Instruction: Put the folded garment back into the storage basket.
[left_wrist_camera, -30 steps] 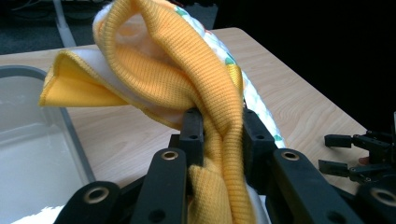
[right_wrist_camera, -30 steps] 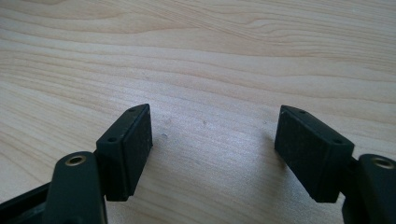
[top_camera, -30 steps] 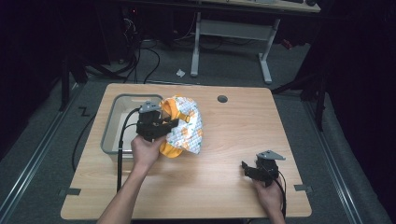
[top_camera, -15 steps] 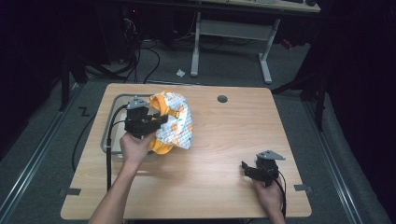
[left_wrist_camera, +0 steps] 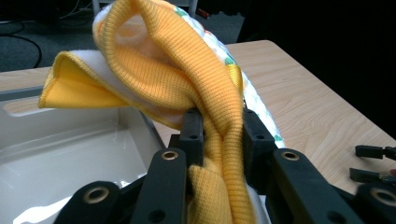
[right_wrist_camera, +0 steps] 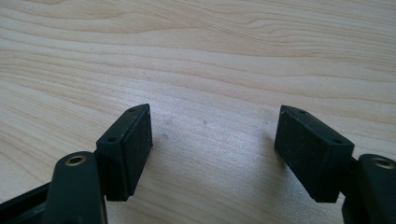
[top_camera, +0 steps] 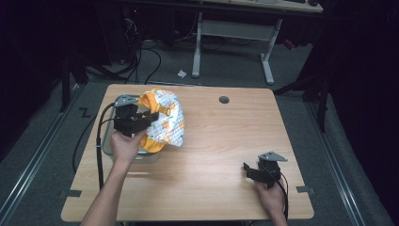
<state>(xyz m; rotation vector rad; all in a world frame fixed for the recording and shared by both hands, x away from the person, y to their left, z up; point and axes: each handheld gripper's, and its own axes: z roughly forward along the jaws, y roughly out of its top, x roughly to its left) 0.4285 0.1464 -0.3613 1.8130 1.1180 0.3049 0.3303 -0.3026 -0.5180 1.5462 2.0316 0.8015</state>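
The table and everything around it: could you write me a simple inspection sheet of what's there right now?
Surface: wooden table with a round hole near the far edge.
Job's things: orange and white patterned cloth held up, hanging over the near right corner of a clear plastic tub at the table's left.
Clutter: nothing seen on the table.
Tongs: left tongs shut on the cloth's orange ribbed edge; right tongs open over bare wood at the near right, holding nothing.
Cables: a black one trails from the left tongs off the near left edge; more lie on the floor beyond.
Surroundings: dark room, grey floor, a white desk frame behind, a scrap of paper on the floor.
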